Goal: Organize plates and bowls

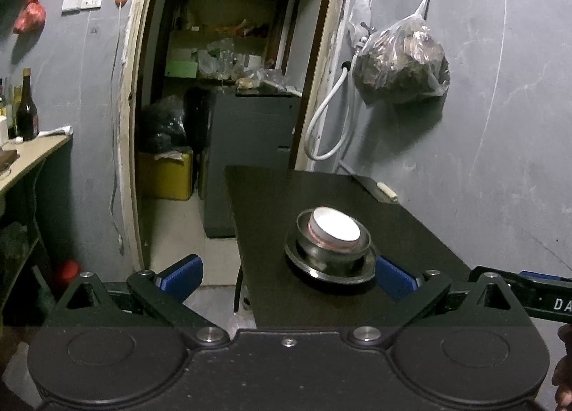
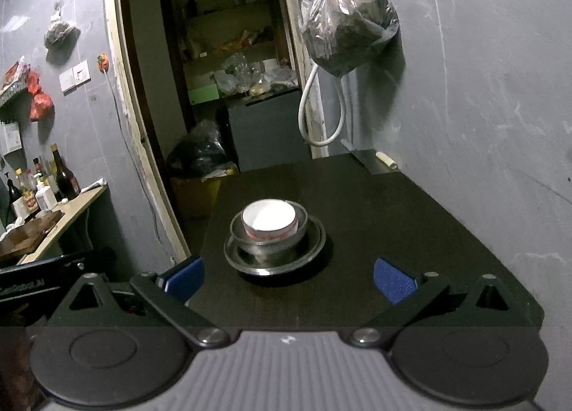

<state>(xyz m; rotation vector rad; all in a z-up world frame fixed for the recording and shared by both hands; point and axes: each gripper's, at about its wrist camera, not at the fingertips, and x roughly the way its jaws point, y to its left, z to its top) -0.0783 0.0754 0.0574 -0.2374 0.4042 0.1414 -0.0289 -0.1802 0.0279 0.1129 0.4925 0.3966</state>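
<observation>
A stack stands on the dark table [image 1: 411, 232] [image 2: 411, 218]: a steel plate [image 1: 330, 273] [image 2: 275, 266] at the bottom, a steel bowl [image 1: 334, 253] [image 2: 270, 243] on it, and a white bowl with a red band [image 1: 334, 226] [image 2: 270, 219] nested on top. My left gripper [image 1: 287, 280] is open near the table's left front corner, its right pad close beside the plate's rim, nothing between the fingers. My right gripper [image 2: 289, 280] is open too, a short way in front of the stack, holding nothing.
Past the table's far end lies a flat metal tool with a pale handle [image 1: 388, 192] [image 2: 388, 161]. A bag of dark stuff [image 1: 400, 64] [image 2: 350, 24] and a white hose [image 1: 327, 125] hang on the grey wall. At left stands a counter with bottles [image 2: 46, 185], and a doorway opens behind.
</observation>
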